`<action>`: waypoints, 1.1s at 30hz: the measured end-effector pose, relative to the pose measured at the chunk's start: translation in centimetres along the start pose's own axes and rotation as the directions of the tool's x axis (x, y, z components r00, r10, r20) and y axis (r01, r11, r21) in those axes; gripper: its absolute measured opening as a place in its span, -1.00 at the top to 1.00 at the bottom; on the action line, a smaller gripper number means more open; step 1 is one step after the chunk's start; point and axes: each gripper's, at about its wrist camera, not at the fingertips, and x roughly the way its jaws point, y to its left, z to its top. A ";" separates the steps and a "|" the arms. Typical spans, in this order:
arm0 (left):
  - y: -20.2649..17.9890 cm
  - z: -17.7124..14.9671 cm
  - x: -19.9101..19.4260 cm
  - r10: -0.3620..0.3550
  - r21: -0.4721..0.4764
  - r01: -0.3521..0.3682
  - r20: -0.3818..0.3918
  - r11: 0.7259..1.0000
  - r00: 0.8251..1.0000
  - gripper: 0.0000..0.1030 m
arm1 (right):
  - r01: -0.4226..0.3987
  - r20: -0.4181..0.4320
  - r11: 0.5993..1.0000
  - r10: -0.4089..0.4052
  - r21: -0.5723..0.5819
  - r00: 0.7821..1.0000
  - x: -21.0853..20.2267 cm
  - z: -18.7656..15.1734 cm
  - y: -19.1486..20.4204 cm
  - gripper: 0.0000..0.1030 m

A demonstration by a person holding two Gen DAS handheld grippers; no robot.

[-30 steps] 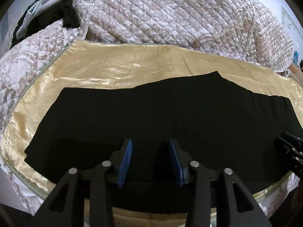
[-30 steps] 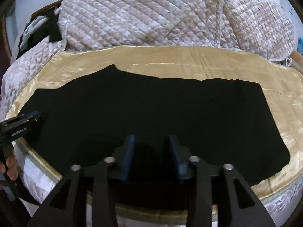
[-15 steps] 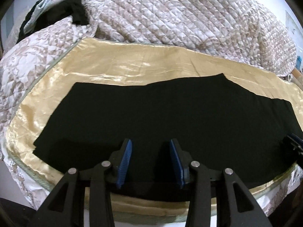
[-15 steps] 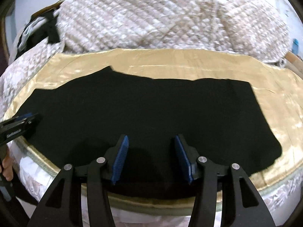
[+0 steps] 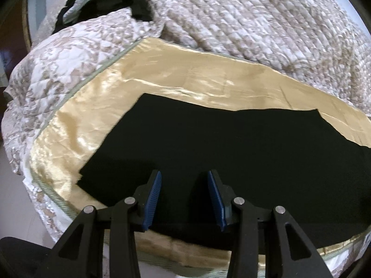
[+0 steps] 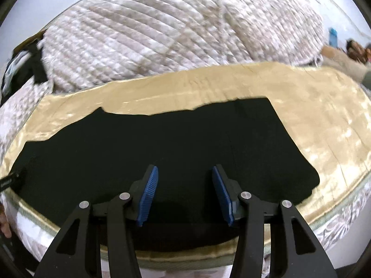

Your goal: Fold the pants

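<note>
Black pants (image 5: 231, 153) (image 6: 162, 153) lie flat and spread lengthwise on a gold satin sheet (image 5: 190, 81) (image 6: 324, 125) on the bed, near the sheet's front edge. Left claw (image 5: 184, 199) hovers over the near edge of the pants, jaws wide, nothing between the blue pads (image 5: 151, 199). Right claw (image 6: 185, 194) likewise over the near edge of the pants, jaws wide, empty, blue pads (image 6: 148, 194) apart. Contact with fabric: cannot tell in either view. Right view, left of the pants: tip of the other claw at the frame edge. Behind the sheet, a quilted beige-white bedspread (image 5: 255, 20) (image 6: 174, 34) bunched up. Dark clothing (image 5: 99, 4) piled on the bedspread, far left of the pants.
</note>
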 end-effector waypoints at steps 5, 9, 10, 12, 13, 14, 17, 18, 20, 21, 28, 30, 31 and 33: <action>0.5 0.2 -0.4 0.043 -0.008 -0.043 0.017 0.999 0.999 0.14 | 0.000 0.013 1.000 0.000 0.004 1.000 -0.4 0.1 0.0 0.05; 0.9 0.3 -0.6 0.067 -0.014 -0.067 0.031 0.998 0.997 0.14 | -0.023 0.036 1.000 0.024 -0.019 0.999 -1.0 0.1 0.7 0.05; 1.0 0.3 -0.5 0.068 -0.015 -0.067 0.028 0.998 0.997 0.14 | -0.033 0.042 0.999 0.035 -0.031 0.999 -1.1 0.1 1.0 0.05; 1.1 0.1 -0.1 0.073 -0.013 -0.073 0.012 0.997 0.997 0.14 | -0.053 0.045 0.997 0.055 -0.053 0.997 -1.3 0.0 1.6 0.05; 1.1 0.0 0.2 0.076 -0.009 -0.076 0.000 0.997 0.997 0.14 | -0.057 0.029 0.996 0.059 -0.066 0.998 -1.0 -0.1 1.9 0.05; 1.0 -0.1 0.2 0.076 -0.007 -0.076 -0.003 0.997 0.997 0.14 | -0.057 0.005 0.996 0.057 -0.074 0.998 -0.5 -0.2 2.0 0.05; 0.9 -0.1 0.0 0.073 -0.004 -0.073 0.002 0.997 0.997 0.14 | -0.056 -0.005 0.995 0.056 -0.079 0.998 -0.1 -0.4 1.9 0.05; 0.9 -0.1 -0.1 0.072 -0.006 -0.072 0.002 0.997 0.997 0.14 | -0.061 -0.001 0.995 0.062 -0.078 0.998 0.0 -0.4 2.0 0.05; 0.8 -0.1 -0.3 0.065 -0.008 -0.065 0.007 0.998 0.998 0.14 | -0.080 0.006 0.994 0.081 -0.074 0.997 0.1 -0.6 2.0 0.05; 0.8 -0.1 -0.5 0.055 -0.010 -0.055 0.012 0.998 0.998 0.14 | -0.095 0.008 0.992 0.096 -0.080 0.995 0.3 -0.7 2.1 0.05; -1.0 -0.7 -1.6 -0.045 0.035 0.044 0.028 0.998 0.999 0.14 | -0.182 0.018 0.969 0.187 -0.168 0.982 0.2 -1.1 4.3 0.05; -1.5 -0.9 -1.4 -0.067 0.053 0.066 0.012 0.996 0.998 0.14 | -0.200 0.009 0.961 0.206 -0.189 0.979 0.3 -1.3 4.9 0.05; -1.7 -1.1 -1.1 -0.074 0.062 0.074 -0.007 0.995 0.997 0.13 | -0.208 -0.012 0.958 0.210 -0.200 0.978 0.6 -1.5 5.2 0.04; -1.7 -1.3 -0.9 -0.075 0.071 0.075 -0.007 0.995 0.997 0.11 | -0.215 -0.070 0.954 0.204 -0.210 0.976 1.0 -1.6 5.7 0.03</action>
